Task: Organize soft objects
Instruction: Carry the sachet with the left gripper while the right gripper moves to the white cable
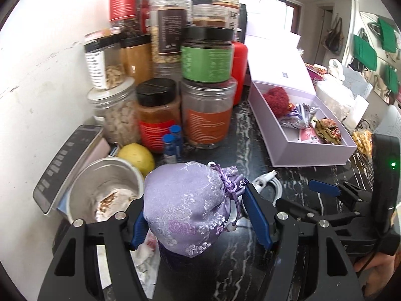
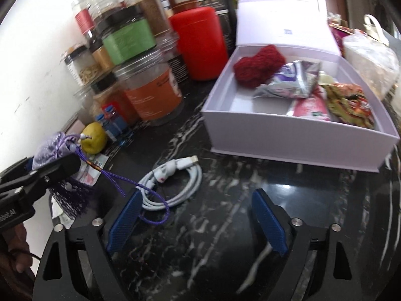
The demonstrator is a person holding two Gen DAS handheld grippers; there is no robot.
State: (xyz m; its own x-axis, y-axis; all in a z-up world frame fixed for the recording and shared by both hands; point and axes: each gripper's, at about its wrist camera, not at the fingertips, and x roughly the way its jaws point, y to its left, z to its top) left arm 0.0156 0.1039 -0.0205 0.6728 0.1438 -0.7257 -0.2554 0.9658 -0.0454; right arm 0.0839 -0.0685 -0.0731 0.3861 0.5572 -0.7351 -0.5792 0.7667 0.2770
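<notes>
Your black marble counter (image 2: 225, 225) runs under everything, and the largest thing on it is the pale lilac box (image 2: 288, 130), open, with its lid standing up behind. In it lie a red woolly piece (image 2: 258, 64) at the far end, a crinkled silver and purple packet (image 2: 288, 80) just beside it, a pink packet (image 2: 310, 107) and a gold and red patterned pouch (image 2: 351, 102) nearer the front corner. Left of the box stands a crowd of jars (image 1: 160, 75) against the white wall, stacked two and three high, with a red canister (image 2: 200, 42) at their right edge. Your left gripper (image 1: 198, 213) is clamped on the lilac brocade pouch (image 1: 188, 205), its blue pads pressing the pouch from both sides, with the drawstring neck turned up and to the right; the pouch is held near the jars, well apart from the box. A steel cup (image 1: 105, 190) sits just left of it, with a yellow fruit (image 1: 136, 156) behind. Your right gripper (image 2: 198, 223) stands wide apart over bare counter with nothing between its pads; the pouch's purple cord (image 2: 140, 190) loops in front of its left pad, and a coiled white cable (image 2: 175, 180) lies just beyond it.
</notes>
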